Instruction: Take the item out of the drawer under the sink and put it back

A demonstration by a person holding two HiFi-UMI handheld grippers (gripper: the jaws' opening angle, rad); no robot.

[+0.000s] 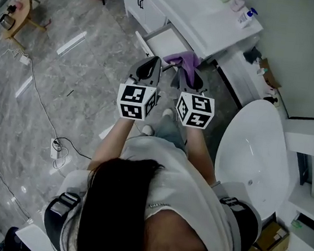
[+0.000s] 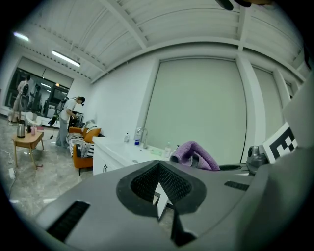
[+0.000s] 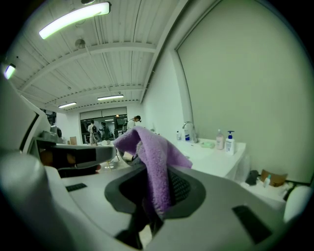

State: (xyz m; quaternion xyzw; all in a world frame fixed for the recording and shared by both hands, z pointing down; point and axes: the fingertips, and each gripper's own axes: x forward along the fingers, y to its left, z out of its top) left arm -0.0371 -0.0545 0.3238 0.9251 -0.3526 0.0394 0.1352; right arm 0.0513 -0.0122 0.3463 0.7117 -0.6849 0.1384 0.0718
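Note:
A purple cloth (image 1: 184, 60) hangs from my right gripper (image 1: 189, 79), whose jaws are shut on it; in the right gripper view the cloth (image 3: 152, 162) drapes over the jaws (image 3: 156, 198) and hides the gap between them. My left gripper (image 1: 149, 70) is close beside it on the left, jaws together with nothing in them (image 2: 159, 196). The white drawer (image 1: 166, 40) under the sink counter (image 1: 188, 12) stands pulled out just beyond both grippers. From the left gripper view the cloth (image 2: 195, 153) shows to the right.
Soap bottles (image 1: 245, 16) stand on the counter's right end. A large white basin-shaped fixture (image 1: 252, 156) is at the right. A cable and socket strip (image 1: 56, 148) lie on the grey tiled floor to the left. People stand far off across the room (image 2: 66, 120).

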